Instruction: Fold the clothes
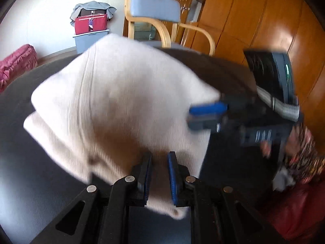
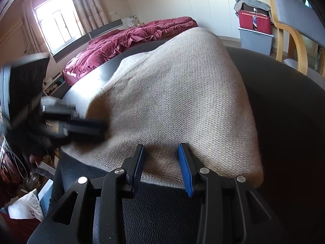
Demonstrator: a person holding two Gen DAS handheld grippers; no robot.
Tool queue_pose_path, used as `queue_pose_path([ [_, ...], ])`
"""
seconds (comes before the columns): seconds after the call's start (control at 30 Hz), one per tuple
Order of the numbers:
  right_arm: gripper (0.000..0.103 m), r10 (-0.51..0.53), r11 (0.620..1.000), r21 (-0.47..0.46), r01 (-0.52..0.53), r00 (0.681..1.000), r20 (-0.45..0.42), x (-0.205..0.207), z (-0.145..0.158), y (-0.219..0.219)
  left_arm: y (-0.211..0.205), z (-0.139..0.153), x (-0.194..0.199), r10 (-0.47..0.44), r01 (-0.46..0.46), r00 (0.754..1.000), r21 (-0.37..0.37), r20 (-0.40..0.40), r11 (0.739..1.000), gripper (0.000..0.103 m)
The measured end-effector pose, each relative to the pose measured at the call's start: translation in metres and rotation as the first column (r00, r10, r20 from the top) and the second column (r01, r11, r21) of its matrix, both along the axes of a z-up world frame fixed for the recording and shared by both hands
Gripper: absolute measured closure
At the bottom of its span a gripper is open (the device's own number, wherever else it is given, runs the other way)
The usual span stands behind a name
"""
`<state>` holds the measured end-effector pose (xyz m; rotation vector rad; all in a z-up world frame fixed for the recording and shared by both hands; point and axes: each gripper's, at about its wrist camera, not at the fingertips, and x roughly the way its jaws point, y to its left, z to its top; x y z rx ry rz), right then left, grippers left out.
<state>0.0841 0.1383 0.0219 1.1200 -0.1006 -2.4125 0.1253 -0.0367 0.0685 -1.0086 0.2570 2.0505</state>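
A cream knitted garment (image 1: 113, 105) lies folded into a thick block on the dark leather table (image 1: 30, 174); it also shows in the right wrist view (image 2: 182, 93). My left gripper (image 1: 159, 156) is over the garment's near edge, jaws slightly apart with cloth between them; whether it grips is unclear. My right gripper (image 2: 161, 148) is open over the garment's near edge. In the left wrist view the right gripper (image 1: 191, 116) reaches in from the right at the garment's side. In the right wrist view the left gripper (image 2: 101, 130) reaches in blurred from the left.
A blue-cushioned wooden chair (image 1: 156, 12) stands behind the table. A grey bin with a red bag and grey cloth (image 1: 91, 26) stands by the wall. A bed with a maroon duvet (image 2: 126, 40) lies beyond the table's (image 2: 284, 93) far edge. Wooden wardrobes (image 1: 254, 20) stand to the right.
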Motion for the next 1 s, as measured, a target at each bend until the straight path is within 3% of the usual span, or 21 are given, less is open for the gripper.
queue_pose_path([
  [0.33, 0.065, 0.006, 1.0, 0.014, -0.006, 1.0, -0.006, 0.001, 0.004, -0.002, -0.024, -0.022, 0.038, 0.15, -0.133, 0.974, 0.111, -0.168, 0.985, 0.088],
  [0.47, 0.065, 0.012, 0.996, 0.092, -0.002, 0.994, -0.113, 0.005, 0.033, 0.002, -0.021, -0.015, 0.04, 0.171, -0.157, 0.97, 0.094, -0.173, 0.983, 0.088],
  [0.53, 0.059, -0.016, 0.994, 0.106, 0.03, 0.99, -0.138, 0.0, 0.047, 0.011, -0.02, -0.007, 0.032, 0.186, -0.173, 0.967, 0.087, -0.174, 0.981, 0.088],
  [0.6, 0.059, -0.014, 0.997, 0.078, 0.023, 0.993, -0.119, -0.01, 0.052, 0.021, -0.018, -0.007, 0.023, 0.207, -0.201, 0.961, 0.053, -0.185, 0.978, 0.088],
  [0.67, 0.059, 0.003, 0.994, 0.111, 0.008, 0.996, -0.093, -0.015, 0.045, 0.023, -0.015, -0.012, 0.014, 0.214, -0.214, 0.959, 0.019, -0.185, 0.977, 0.088],
  [0.8, 0.059, -0.033, 0.971, 0.238, 0.037, 0.999, -0.02, -0.017, 0.013, 0.031, -0.027, -0.019, 0.019, 0.231, -0.221, 0.954, 0.074, -0.189, 0.972, 0.087],
  [0.9, 0.054, -0.061, 0.986, 0.154, 0.062, 0.998, -0.008, -0.012, 0.005, 0.048, -0.028, -0.024, 0.021, 0.246, -0.231, 0.95, 0.1, -0.19, 0.968, 0.087],
  [1.0, 0.05, -0.058, 0.986, 0.157, 0.054, 0.998, 0.018, -0.014, 0.009, 0.048, -0.025, -0.008, 0.026, 0.228, -0.215, 0.947, 0.078, -0.227, 0.973, 0.087],
])
